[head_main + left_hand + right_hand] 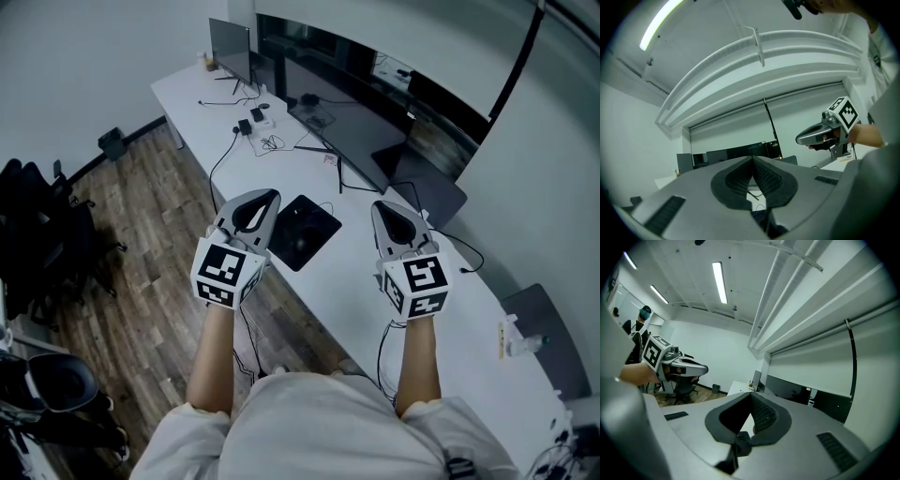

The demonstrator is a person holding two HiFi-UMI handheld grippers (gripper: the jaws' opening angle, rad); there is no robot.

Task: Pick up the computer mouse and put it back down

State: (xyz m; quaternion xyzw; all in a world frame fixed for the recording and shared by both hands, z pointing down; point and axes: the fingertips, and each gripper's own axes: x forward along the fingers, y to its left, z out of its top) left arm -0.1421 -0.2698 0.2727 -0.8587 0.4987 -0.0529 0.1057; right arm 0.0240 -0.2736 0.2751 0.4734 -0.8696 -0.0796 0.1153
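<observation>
You hold both hand-held grippers about level above the white surface (pixel 356 291), side by side and well apart. The left hand-held gripper (pixel 272 198) has its jaws together, with nothing between them. The right hand-held gripper (pixel 379 208) also has its pads meeting at the tip, and it is empty too. The computer mouse (pixel 299 232) lies on the black mouse pad (pixel 324 230) on the surface, between the two grippers and below them. It is dark on dark, so its shape is hard to make out.
</observation>
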